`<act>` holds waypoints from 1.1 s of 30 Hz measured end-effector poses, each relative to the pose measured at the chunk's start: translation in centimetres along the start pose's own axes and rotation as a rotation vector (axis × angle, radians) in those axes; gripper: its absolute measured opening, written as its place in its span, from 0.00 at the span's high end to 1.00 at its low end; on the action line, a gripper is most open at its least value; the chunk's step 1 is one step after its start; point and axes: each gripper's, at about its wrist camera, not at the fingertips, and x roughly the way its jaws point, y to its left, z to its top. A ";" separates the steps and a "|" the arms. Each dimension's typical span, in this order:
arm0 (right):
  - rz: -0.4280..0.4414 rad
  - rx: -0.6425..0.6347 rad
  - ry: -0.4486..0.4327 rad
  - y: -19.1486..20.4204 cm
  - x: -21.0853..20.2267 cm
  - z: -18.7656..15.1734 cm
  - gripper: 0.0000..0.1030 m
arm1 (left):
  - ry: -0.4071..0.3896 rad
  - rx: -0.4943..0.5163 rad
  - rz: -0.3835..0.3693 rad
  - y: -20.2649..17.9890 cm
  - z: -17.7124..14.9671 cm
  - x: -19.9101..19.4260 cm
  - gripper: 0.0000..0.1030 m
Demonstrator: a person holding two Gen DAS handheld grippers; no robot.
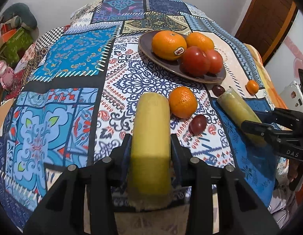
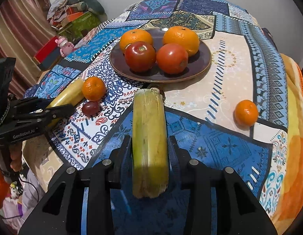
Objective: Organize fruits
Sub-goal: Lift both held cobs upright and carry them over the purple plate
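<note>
My left gripper point(image 1: 150, 143) is shut on a yellow-green sugarcane piece point(image 1: 151, 137), seen from the side in the right wrist view point(image 2: 68, 96). My right gripper point(image 2: 149, 144) is shut on a second sugarcane piece point(image 2: 149, 137), also seen in the left wrist view point(image 1: 239, 111). A dark plate point(image 2: 202, 66) holds two oranges point(image 2: 181, 39) and two tomatoes point(image 2: 140, 56). A loose mandarin point(image 1: 182, 101) and a grape point(image 1: 198, 124) lie between the grippers. Another grape point(image 1: 218, 90) lies by the plate. A small mandarin point(image 2: 246, 112) lies to the right.
A patterned patchwork cloth point(image 1: 73, 58) covers the table. Boxes and a pink toy point(image 2: 63, 46) stand beyond the left edge. An orange blanket point(image 2: 294, 137) hangs at the right edge. A wooden door point(image 1: 269, 15) is at the far right.
</note>
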 end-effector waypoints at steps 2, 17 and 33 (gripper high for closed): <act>0.006 0.004 0.004 -0.1 0.4 0.2 0.65 | -0.010 0.007 0.004 -0.1 0.1 0.3 0.63; 0.022 0.017 -0.054 -0.3 0.2 0.0 0.67 | -0.044 -0.041 0.040 0.6 0.2 -0.3 0.64; 0.006 0.003 -0.168 -0.3 -3.1 2.9 0.67 | -0.143 -0.026 0.046 0.1 2.9 -4.6 0.64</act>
